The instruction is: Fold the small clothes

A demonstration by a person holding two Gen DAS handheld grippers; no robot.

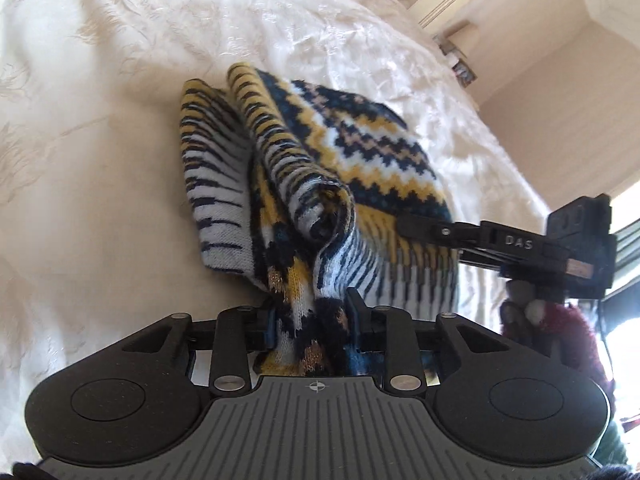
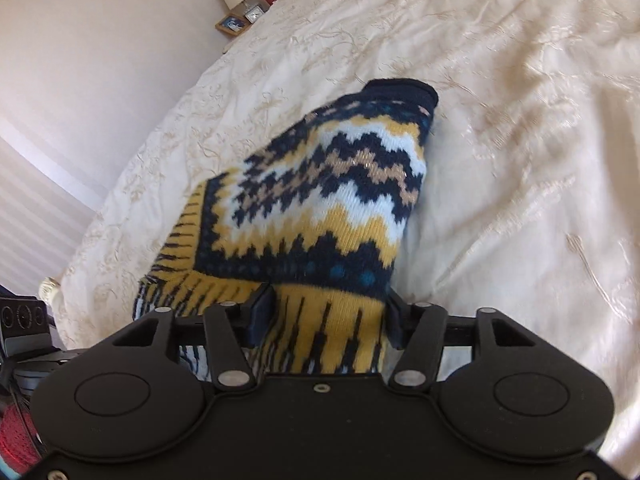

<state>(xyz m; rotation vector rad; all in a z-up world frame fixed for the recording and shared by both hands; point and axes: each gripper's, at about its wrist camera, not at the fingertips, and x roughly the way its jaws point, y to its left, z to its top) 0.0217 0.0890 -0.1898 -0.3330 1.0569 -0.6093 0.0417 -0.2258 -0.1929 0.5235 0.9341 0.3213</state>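
- The knitted jumper hangs partly lifted over the cream bedspread, its far end resting there.
- Left gripper is clenched on a bunched fold; right gripper is clamped on the yellow-striped hem.
- Soft, thick, light knit, probably stretchy; it sags and rolls.
- Best held at hems and corners, though the blur hides them.

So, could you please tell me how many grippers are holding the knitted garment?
2: the left gripper clamps a bunched fold of the knitted garment; the right gripper grips its yellow-striped edge, over the bedspread.
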